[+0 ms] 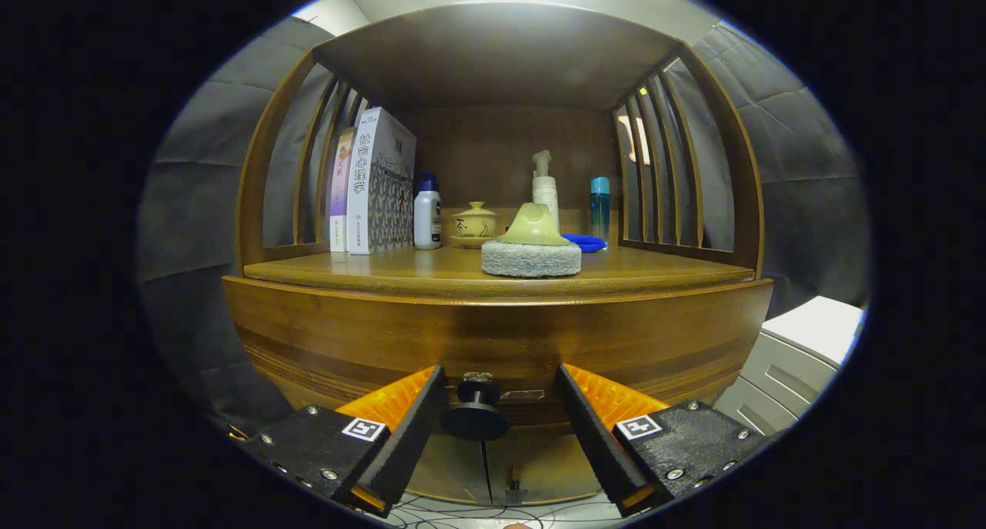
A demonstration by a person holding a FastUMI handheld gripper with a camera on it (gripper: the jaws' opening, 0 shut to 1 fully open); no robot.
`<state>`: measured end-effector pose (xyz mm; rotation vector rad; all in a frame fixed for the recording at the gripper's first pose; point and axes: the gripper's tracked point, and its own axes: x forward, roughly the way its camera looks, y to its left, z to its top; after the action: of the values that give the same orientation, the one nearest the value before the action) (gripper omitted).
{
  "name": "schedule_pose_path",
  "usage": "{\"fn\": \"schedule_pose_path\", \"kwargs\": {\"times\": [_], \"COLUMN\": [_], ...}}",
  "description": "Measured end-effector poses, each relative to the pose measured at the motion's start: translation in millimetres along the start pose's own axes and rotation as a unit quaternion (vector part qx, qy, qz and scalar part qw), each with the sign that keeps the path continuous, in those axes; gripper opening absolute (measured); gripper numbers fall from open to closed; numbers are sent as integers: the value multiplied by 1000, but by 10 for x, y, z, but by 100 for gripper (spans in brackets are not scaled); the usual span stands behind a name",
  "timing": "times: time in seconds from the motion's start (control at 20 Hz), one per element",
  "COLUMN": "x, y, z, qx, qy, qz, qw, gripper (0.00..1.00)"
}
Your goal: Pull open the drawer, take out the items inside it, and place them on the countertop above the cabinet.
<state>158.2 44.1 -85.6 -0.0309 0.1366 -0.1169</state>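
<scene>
A wooden cabinet stands before me, its drawer front [493, 344] closed below the countertop [431, 271]. A dark round knob [476, 415] sticks out of the drawer front. My gripper [499, 386] is open, one finger on each side of the knob, neither touching it. On the countertop just beyond lies a grey scrubbing sponge with a pale green handle [531, 248]. The inside of the drawer is hidden.
At the back of the shelf stand books [371, 184], a white bottle with a blue cap [427, 213], a small lidded ceramic cup [474, 222], a pump bottle [545, 186], a blue bottle [599, 205] and a blue cloth [584, 242]. A white cabinet [801, 352] stands to the right.
</scene>
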Motion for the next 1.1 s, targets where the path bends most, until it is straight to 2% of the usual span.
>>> {"fn": "schedule_pose_path", "kwargs": {"times": [0.25, 0.45, 0.7, 1.1], "x": [101, 95, -177, -635], "y": [53, 147, 180, -115], "z": [30, 132, 538, 920], "qx": [13, -25, -24, -37], "qy": [-6, -40, -82, -81], "qz": [-9, -5, 29, 54], "qw": [1000, 999, 996, 995], "gripper": [93, 95, 96, 96]}}
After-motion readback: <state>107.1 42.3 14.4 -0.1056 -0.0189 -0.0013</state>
